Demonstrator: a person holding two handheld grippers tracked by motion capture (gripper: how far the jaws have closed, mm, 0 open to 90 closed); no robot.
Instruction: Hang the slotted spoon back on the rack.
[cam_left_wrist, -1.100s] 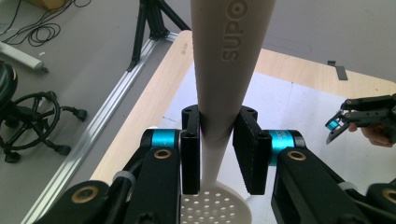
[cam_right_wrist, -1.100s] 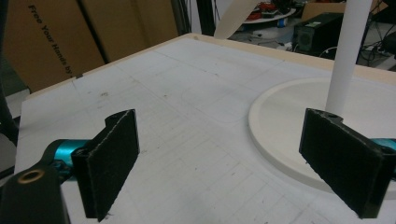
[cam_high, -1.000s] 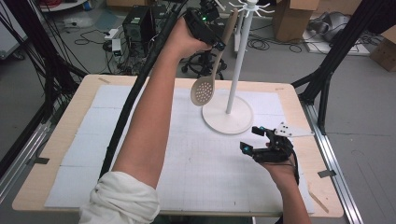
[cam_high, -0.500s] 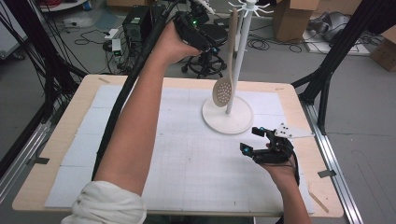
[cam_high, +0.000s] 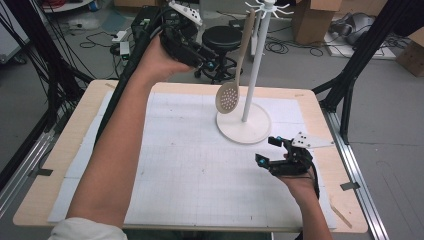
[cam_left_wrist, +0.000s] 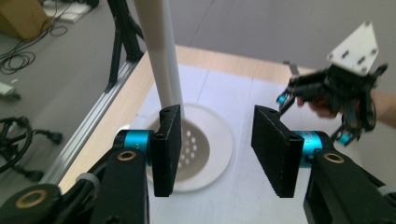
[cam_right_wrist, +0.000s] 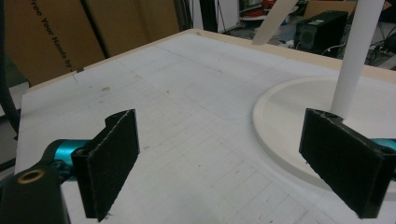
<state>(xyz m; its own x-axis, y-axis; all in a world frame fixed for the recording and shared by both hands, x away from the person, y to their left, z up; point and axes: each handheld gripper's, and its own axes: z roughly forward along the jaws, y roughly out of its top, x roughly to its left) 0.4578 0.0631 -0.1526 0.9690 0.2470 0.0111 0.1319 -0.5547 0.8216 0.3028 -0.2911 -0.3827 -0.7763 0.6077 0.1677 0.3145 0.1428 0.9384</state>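
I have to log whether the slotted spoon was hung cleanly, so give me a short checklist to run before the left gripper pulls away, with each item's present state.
1. Left gripper free of the slotted spoon: ok. Its jaws have just been opening; nothing sits between them in the left gripper view.
2. Spoon hanging from the rack's top hooks: ok, it hangs clear of the table beside the pole.
3. Spoon seated fully on its hook: cannot tell, too small.
4. Rack base flat on the table: ok.
5. Right gripper out of the way: ok, open, low beside the base, holding nothing.
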